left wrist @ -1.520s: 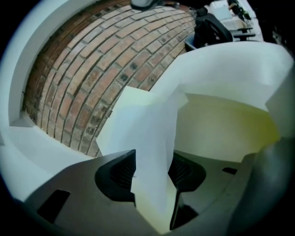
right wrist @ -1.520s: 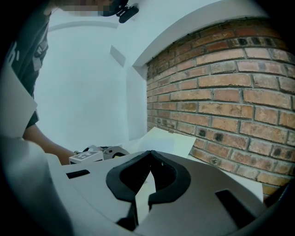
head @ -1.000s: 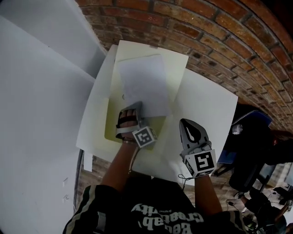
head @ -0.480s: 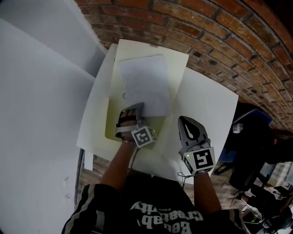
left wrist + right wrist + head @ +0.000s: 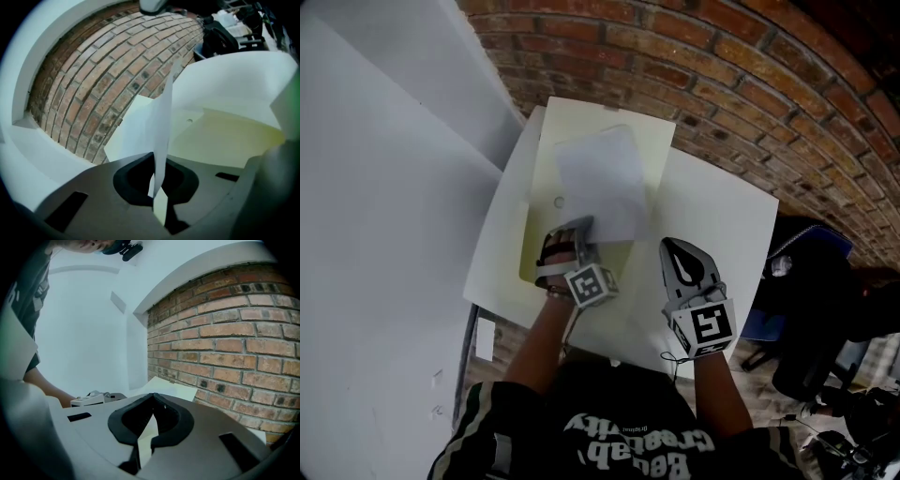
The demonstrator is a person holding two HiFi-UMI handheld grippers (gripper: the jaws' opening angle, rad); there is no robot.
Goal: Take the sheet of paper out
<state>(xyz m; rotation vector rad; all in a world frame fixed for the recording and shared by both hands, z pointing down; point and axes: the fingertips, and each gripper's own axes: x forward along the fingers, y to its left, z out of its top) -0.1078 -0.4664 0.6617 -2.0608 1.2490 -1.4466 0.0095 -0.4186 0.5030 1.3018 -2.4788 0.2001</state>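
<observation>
L gripper (image 5: pixel 579 227) is clamped on the near edge of the sheet of paper (image 5: pixel 602 173), which is seen edge-on between its jaws. An edge grip is prob. chosen so the sheet can be drawn clear of the open yellow folder (image 5: pixel 572 117), over which it mostly lies. R gripper (image 5: pixel 677 251) is closed on nothing and held beside, above the white board (image 5: pixel 727 220). Both forearms are extended fwd, with the grippers pointed fwd and down.
</observation>
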